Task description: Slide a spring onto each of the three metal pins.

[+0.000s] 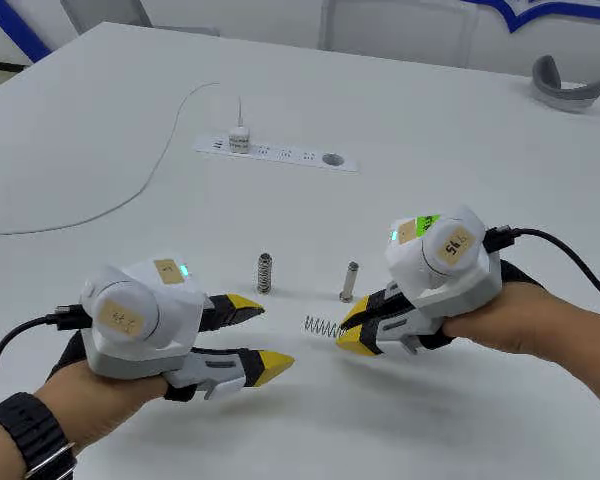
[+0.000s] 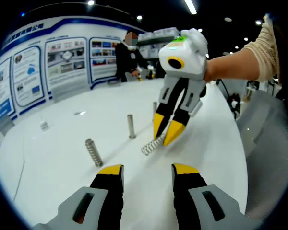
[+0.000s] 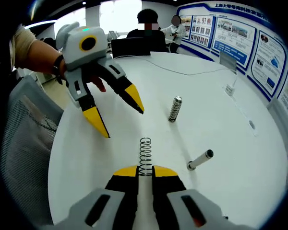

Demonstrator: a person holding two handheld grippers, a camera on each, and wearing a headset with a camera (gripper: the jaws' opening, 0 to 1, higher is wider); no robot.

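Note:
My right gripper [image 1: 355,330] is shut on one end of a loose spring [image 1: 320,326], which sticks out leftward just above the white table [image 1: 430,420]. In the right gripper view the spring [image 3: 145,155] rises from between the closed yellow tips [image 3: 145,172]. A bare metal pin [image 1: 349,281] stands just behind it, and a pin wearing a spring [image 1: 265,272] stands further left. My left gripper [image 1: 265,335] hovers open and holds nothing, a little left of the spring. The left gripper view has the held spring [image 2: 151,143], the bare pin [image 2: 131,126] and the sprung pin [image 2: 93,152].
A white power strip [image 1: 275,153] with a plug [image 1: 239,138] lies at the back of the table, and a thin cable [image 1: 130,190] curves off to the left. A grey curved object [image 1: 570,85] rests at the far right. People stand beyond the table.

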